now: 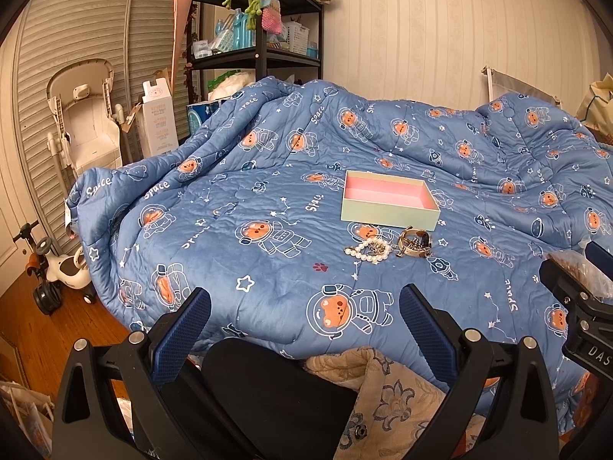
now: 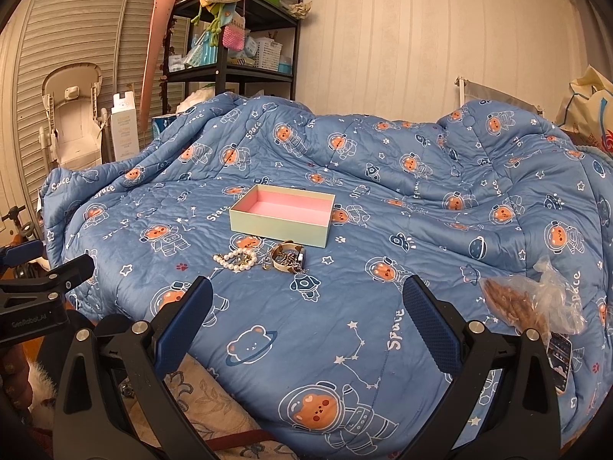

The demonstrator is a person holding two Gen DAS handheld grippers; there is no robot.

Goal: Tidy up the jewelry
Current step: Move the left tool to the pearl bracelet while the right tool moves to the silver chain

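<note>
Both pairs of blue-padded fingers [image 1: 425,322] [image 2: 429,322] spread wide, grasping nothing, low over the near edge of the blue bear-print quilt [image 2: 345,326]. Ahead of the tips and well apart: white pearl bracelet [image 2: 235,260] touching a tangled gold bangle and chains [image 2: 287,258], just before the shallow pale-green box with pink lining [image 2: 281,212]. Best to single out the pearls first, pinch one bead run, lift straight up to avoid snagging.

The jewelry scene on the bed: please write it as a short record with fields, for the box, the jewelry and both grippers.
surface: blue quilt with astronaut bears
box: open box, pink inside, nothing in it
pearl strand: pearl strand on the quilt, in front of the box
other jewelry: tangled pile of a bangle and metal pieces, beside the pearls
left gripper: left gripper open, holds nothing, short of the jewelry
right gripper: right gripper open, holds nothing
task state: not yet begun; all jewelry outside the box
</note>
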